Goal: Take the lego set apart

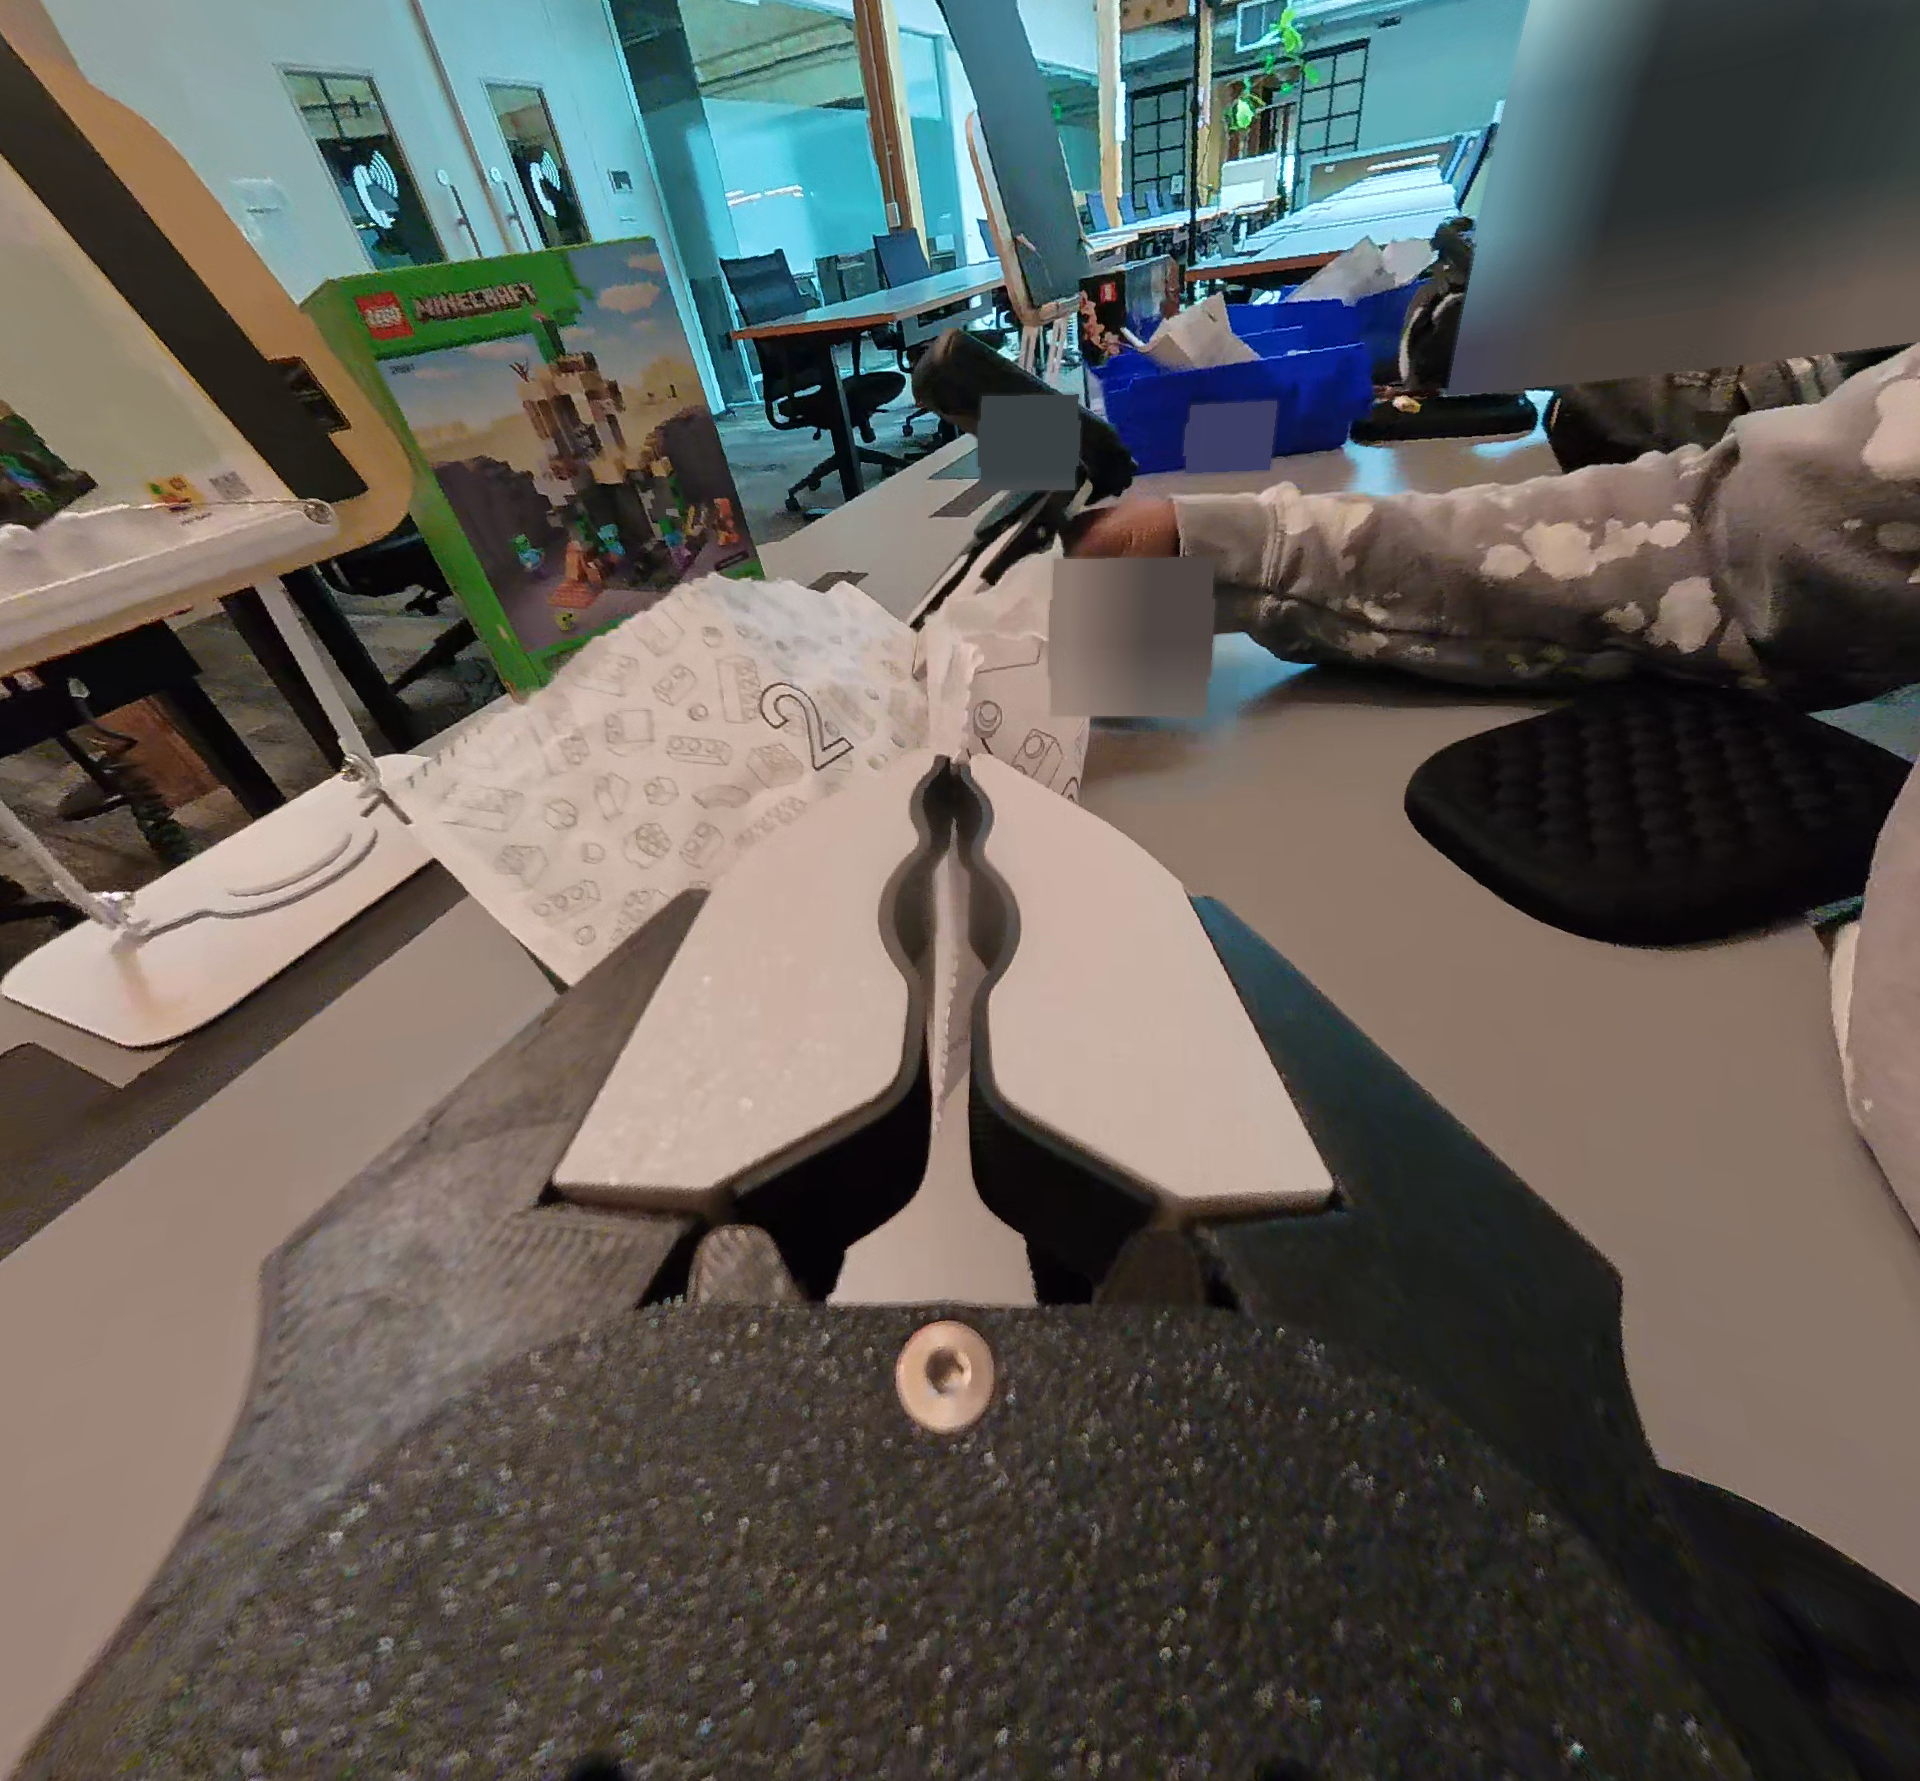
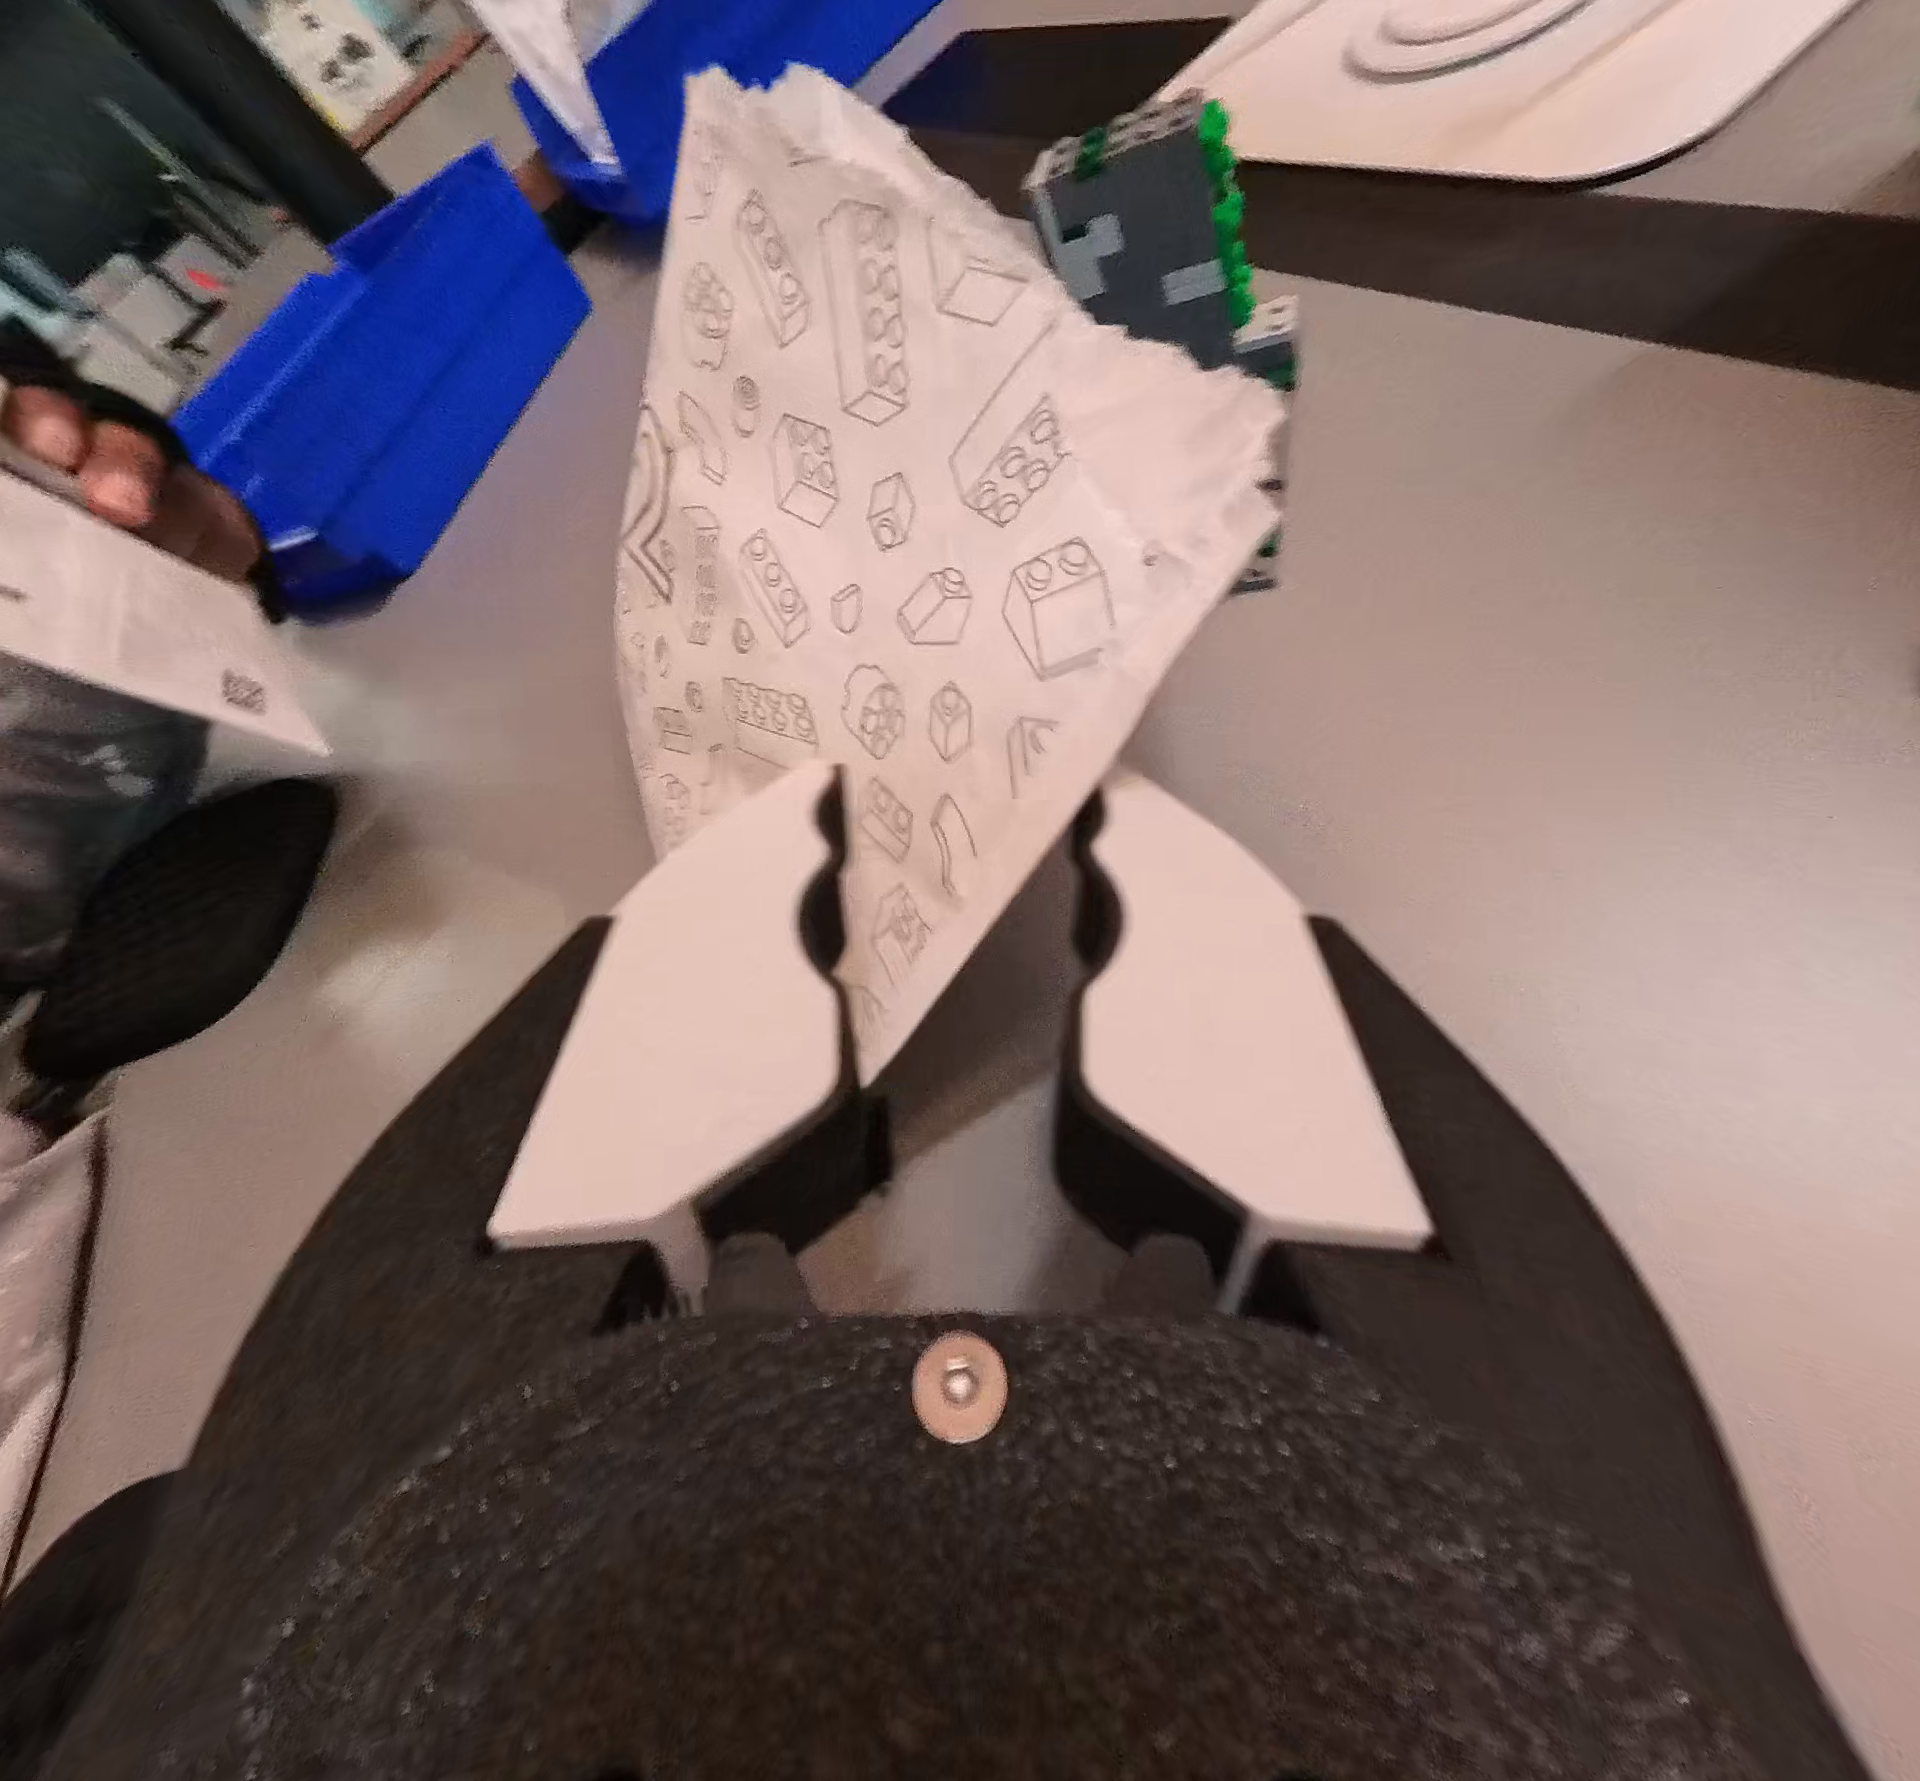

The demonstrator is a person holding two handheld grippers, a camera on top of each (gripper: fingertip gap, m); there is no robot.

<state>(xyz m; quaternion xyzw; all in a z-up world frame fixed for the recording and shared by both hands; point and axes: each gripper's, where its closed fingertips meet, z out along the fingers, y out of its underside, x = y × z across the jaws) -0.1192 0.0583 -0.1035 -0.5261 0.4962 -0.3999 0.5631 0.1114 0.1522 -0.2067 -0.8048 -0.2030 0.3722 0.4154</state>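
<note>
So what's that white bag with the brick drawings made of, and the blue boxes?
The bag looks like thin matte paper: it creases, and its top edge is jagged. The left tongs pinch it. The blue boxes look like hard, slightly shiny plastic, with smooth stiff walls.

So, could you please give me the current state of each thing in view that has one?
left gripper: jaws shut on the paper bag's edge.
right gripper: jaws open, the bag's corner between them.
paper bag: torn open at the top, held up.
lego build: still assembled, behind the bag.
blue bin: open-topped, on the table.
lego box: standing upright.
</note>
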